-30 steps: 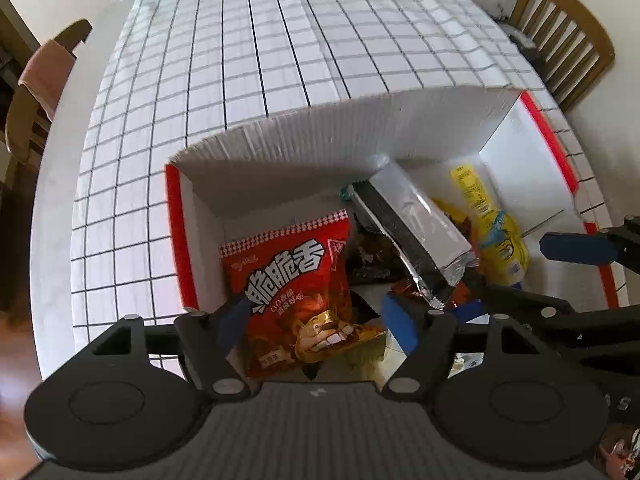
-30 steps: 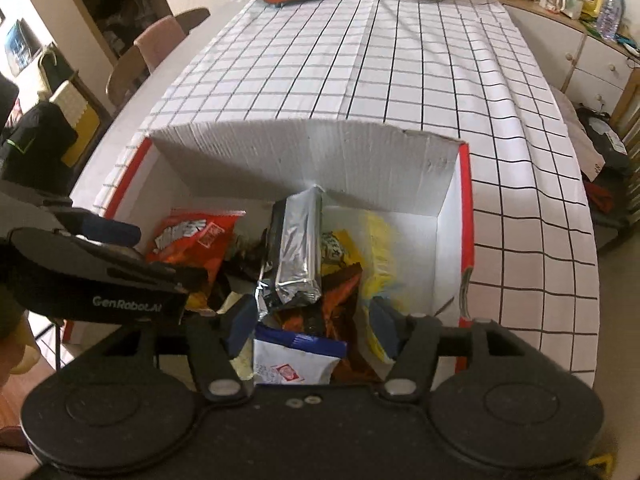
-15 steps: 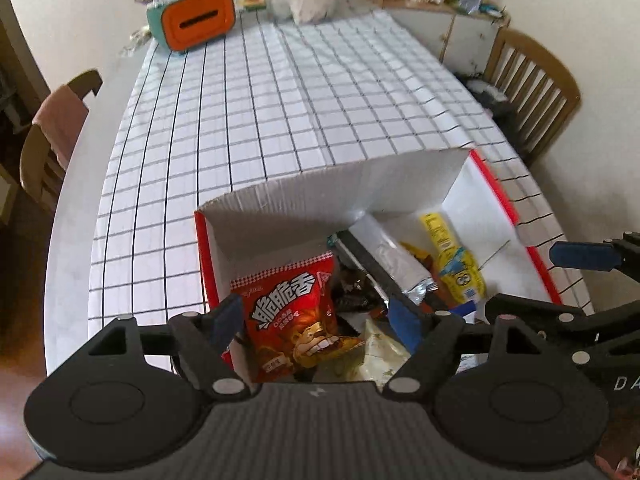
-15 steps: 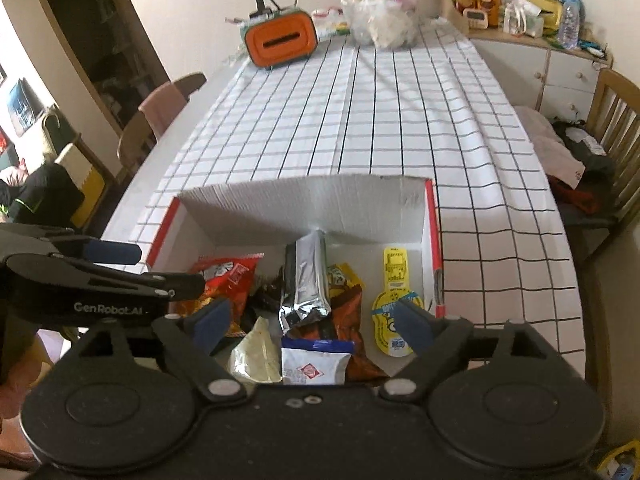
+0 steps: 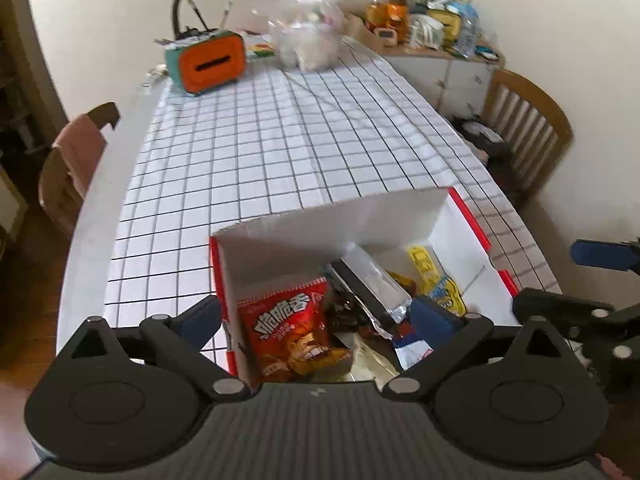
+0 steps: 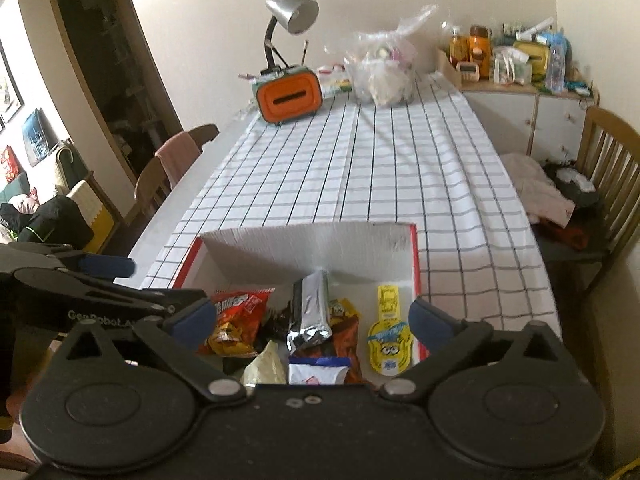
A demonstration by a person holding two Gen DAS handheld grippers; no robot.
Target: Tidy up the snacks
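A white cardboard box with red edges (image 5: 304, 236) (image 6: 304, 244) sits at the near end of the table. Inside lie a red snack bag (image 5: 292, 328) (image 6: 236, 312), a silver foil pack (image 5: 372, 280) (image 6: 310, 312), a yellow cartoon packet (image 5: 436, 280) (image 6: 390, 336), a blue-and-white packet (image 6: 318, 372) and other wrappers. My left gripper (image 5: 316, 316) is open and empty above the box's near left side. My right gripper (image 6: 308, 318) is open and empty above the box's near edge. Each gripper shows at the side of the other's view.
The table has a white grid tablecloth (image 6: 380, 168). At its far end stand an orange tissue box (image 6: 290, 96), a desk lamp (image 6: 288, 20) and a clear plastic bag (image 6: 384, 68). Wooden chairs stand left (image 6: 172, 168) and right (image 6: 608, 172). A cluttered cabinet (image 6: 520, 64) is at back right.
Both grippers have pulled up and back from the box, so more table and room show. The right gripper has opened wider. The snacks stay in the box.
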